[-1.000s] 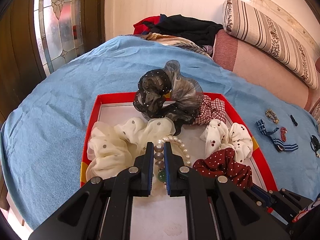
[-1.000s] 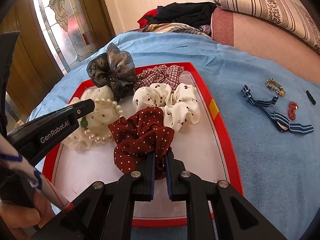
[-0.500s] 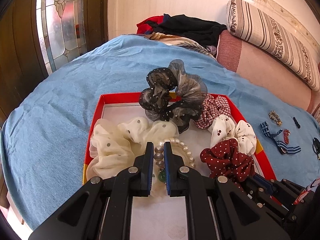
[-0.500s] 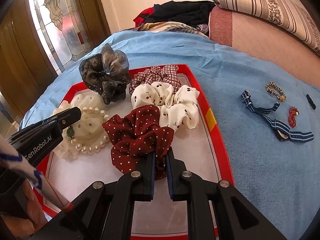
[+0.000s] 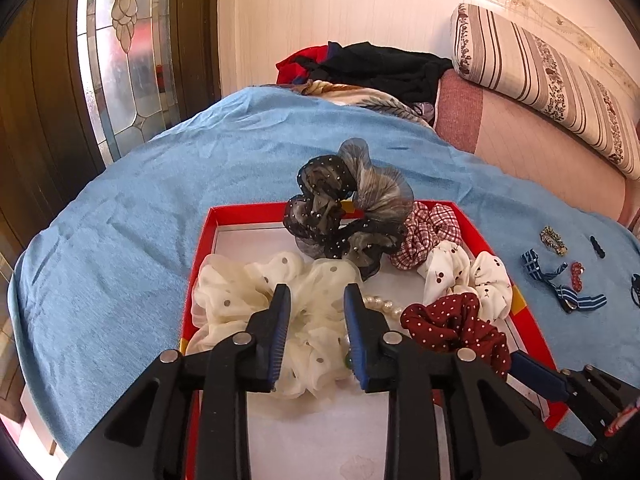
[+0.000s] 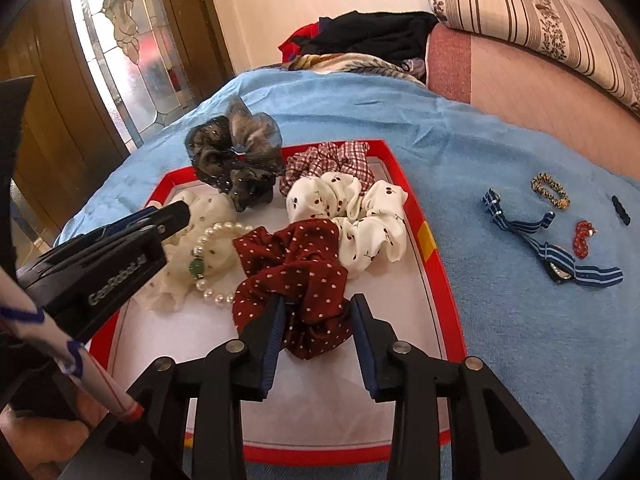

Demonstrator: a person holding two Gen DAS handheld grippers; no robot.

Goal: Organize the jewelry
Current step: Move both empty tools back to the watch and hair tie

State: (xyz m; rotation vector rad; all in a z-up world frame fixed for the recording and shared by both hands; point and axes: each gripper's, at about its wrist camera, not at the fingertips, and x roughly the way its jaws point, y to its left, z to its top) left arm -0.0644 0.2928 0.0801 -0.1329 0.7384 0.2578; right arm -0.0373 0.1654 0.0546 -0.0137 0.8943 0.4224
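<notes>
A red-rimmed white tray [image 5: 208, 248] [image 6: 434, 264] holds a black sheer scrunchie [image 5: 344, 216] [image 6: 236, 152], a plaid one [image 5: 432, 228] [image 6: 328, 160], a white cherry-print one [image 5: 468, 276] [image 6: 352, 204], a dark red dotted one [image 5: 456, 324] [image 6: 296, 264], a cream dotted one [image 5: 240, 292] [image 6: 208, 208] and a pearl bracelet [image 5: 380, 304] [image 6: 208, 256] lying on the cream one. My left gripper [image 5: 316, 292] [image 6: 176, 216] is open just above the cream scrunchie and bracelet. My right gripper [image 6: 318, 304] is open, its fingers either side of the dark red scrunchie.
On the blue blanket right of the tray lie a striped blue ribbon band [image 6: 552, 248] [image 5: 560, 280], a red bead piece [image 6: 582, 236], a gold-patterned ring [image 6: 550, 190] and a small black clip [image 6: 620, 210]. Clothes [image 5: 380, 68] are piled at the back, a striped bolster [image 5: 552, 80] at the right.
Both grippers have opened. The left let go of the pearl bracelet, which now lies on the cream scrunchie. The right let go of the dark red scrunchie in the tray.
</notes>
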